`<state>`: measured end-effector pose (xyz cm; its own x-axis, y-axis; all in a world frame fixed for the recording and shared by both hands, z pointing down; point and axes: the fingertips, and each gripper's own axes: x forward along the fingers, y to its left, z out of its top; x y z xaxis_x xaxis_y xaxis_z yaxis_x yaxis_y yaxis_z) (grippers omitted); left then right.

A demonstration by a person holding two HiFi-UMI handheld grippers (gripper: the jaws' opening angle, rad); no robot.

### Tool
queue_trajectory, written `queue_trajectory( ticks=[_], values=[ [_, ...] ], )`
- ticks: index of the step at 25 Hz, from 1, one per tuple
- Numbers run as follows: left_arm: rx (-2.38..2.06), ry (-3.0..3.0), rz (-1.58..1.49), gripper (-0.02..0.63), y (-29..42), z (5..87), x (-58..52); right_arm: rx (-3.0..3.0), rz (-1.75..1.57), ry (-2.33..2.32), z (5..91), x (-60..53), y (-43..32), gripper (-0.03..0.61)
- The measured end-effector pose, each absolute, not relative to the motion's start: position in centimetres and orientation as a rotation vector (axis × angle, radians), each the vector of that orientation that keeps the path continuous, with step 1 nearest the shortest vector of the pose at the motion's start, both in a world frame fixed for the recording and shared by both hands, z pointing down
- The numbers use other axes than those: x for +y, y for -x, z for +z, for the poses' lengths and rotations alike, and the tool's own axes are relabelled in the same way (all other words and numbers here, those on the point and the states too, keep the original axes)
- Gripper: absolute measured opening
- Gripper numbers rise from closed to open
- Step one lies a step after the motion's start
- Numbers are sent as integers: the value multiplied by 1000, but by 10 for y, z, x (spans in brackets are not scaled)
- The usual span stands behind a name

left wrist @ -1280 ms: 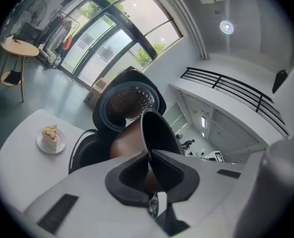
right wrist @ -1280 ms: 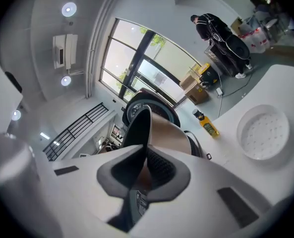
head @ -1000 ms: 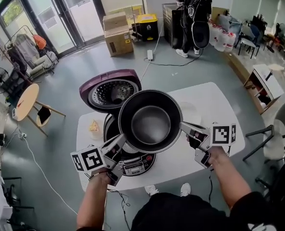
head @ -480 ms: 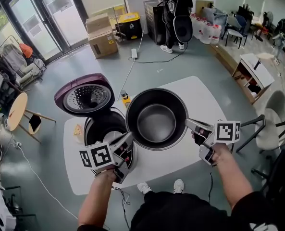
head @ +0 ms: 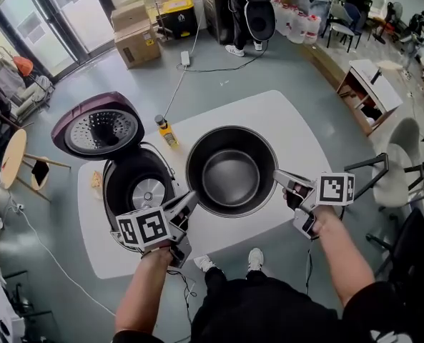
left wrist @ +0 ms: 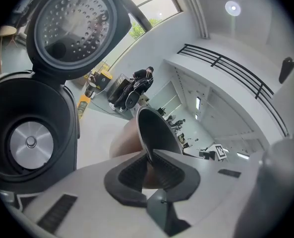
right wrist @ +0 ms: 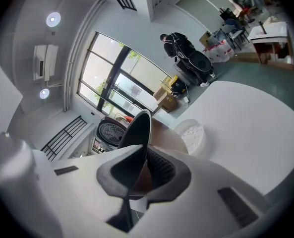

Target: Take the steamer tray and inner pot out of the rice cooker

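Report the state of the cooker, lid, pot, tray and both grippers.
Purple rice cooker lid: open.
Dark rice cooker body: empty, heating plate bare.
Dark round metal inner pot: out, empty, held by its rim.
White perforated steamer tray: out, lying on the table.
Left gripper: shut on pot rim.
Right gripper: shut on pot rim.

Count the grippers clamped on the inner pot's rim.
2. The left gripper clamps the inner pot on the rim nearest the open rice cooker; the right gripper clamps the opposite rim. Both are in plain view, none hidden.
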<state>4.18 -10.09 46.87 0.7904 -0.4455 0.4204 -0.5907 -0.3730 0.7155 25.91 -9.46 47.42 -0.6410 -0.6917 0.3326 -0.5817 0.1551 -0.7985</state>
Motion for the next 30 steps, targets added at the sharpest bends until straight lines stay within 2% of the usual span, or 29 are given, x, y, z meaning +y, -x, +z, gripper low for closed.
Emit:
queue_trajectory(
  ticks=[14, 30],
  values=[
    [-768, -1909, 233, 40, -84, 549, -71, 2240, -1647, 1331, 550, -66, -303, 25],
    [-793, -1880, 345, 40, -91, 599, -51, 2189, -1734, 1306, 600, -42, -307, 23]
  ],
)
